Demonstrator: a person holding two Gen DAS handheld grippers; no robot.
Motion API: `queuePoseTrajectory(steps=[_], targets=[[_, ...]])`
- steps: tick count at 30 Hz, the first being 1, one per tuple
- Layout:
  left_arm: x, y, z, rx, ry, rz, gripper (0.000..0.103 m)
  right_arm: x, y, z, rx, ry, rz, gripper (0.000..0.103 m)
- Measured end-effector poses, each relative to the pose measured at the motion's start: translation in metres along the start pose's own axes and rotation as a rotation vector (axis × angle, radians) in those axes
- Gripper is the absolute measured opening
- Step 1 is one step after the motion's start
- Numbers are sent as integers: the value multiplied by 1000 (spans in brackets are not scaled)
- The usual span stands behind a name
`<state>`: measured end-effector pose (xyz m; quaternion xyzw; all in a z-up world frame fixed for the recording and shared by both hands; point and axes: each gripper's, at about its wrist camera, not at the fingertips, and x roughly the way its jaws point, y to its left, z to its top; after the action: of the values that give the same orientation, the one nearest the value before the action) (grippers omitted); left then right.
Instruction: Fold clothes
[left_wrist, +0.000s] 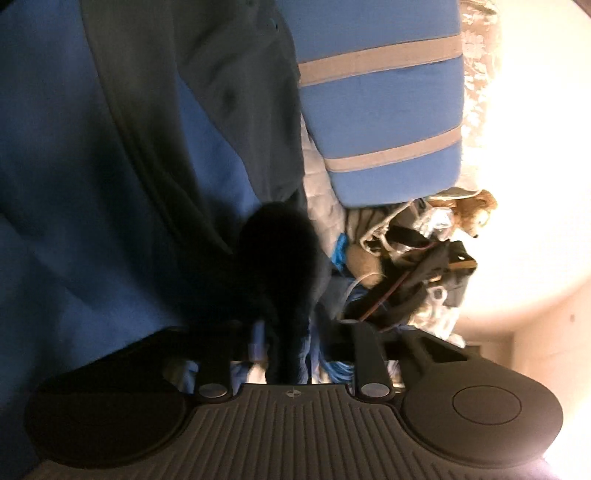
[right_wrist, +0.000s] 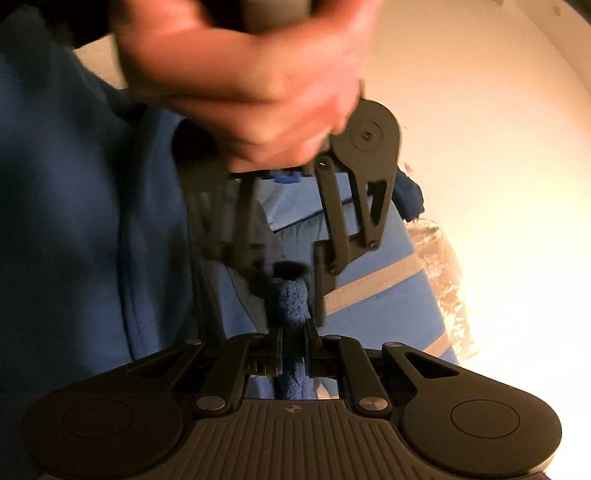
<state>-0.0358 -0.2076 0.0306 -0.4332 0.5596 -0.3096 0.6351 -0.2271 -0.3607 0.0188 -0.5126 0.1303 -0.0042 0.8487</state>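
Note:
A blue fleece garment (left_wrist: 92, 166) fills the left of both views and hangs in folds (right_wrist: 74, 221). A bunched edge of it (right_wrist: 290, 299) runs between my right gripper's (right_wrist: 293, 341) fingers, which are shut on it. My left gripper (right_wrist: 290, 275), held by a hand (right_wrist: 251, 92), points toward the right one from above and pinches the top of the same bunch. In the left wrist view a dark, blurred wad of the fleece (left_wrist: 280, 266) passes down between my left gripper's (left_wrist: 288, 347) fingers.
A blue cushion with grey stripes (left_wrist: 388, 110) lies behind the garment, also seen as the striped cushion (right_wrist: 388, 291). White quilted bedding (left_wrist: 321, 177) lies beside it. A pile of straps, cords and a soft toy (left_wrist: 476, 210) sits to the right. Strong glare washes out the right side.

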Motion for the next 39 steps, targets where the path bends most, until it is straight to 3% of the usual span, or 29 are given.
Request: queuePoseTrajectory(steps=[2,6,8,10,11,15,17,23,26,30,34,39], targets=[[-1,-9,-2,62,-10,5,13,1,-2,-2,11,-9,-6,12],[-7,-28,-4,161,-24,-27,12,4,-14,-13,104,-40,-39,19],[-13,-40,-5,202,-35,-63,12,9,-19,-22,145,-11,-52,53],[-19,-50,-3,224,-48,-99,12,18,-26,-40,214,31,-87,73],[-22,-55,-2,230,-55,-116,12,23,-29,-50,249,59,-119,78],[-35,-74,2,253,-83,-186,12,49,-53,-102,451,224,-253,83],[-41,-84,5,265,-96,-221,12,62,-75,-134,647,305,-244,83],[-60,-108,13,291,-146,-324,11,84,-136,-244,1400,414,-74,83],[-69,-115,18,296,-179,-373,12,97,-144,-284,1594,463,18,82],[-85,-122,28,280,-237,-411,11,97,-148,-288,1824,454,227,82],[-104,-121,38,241,-294,-426,11,102,-157,-284,1911,461,341,82],[-118,-114,46,210,-341,-408,11,95,-167,-269,1665,473,279,94]])
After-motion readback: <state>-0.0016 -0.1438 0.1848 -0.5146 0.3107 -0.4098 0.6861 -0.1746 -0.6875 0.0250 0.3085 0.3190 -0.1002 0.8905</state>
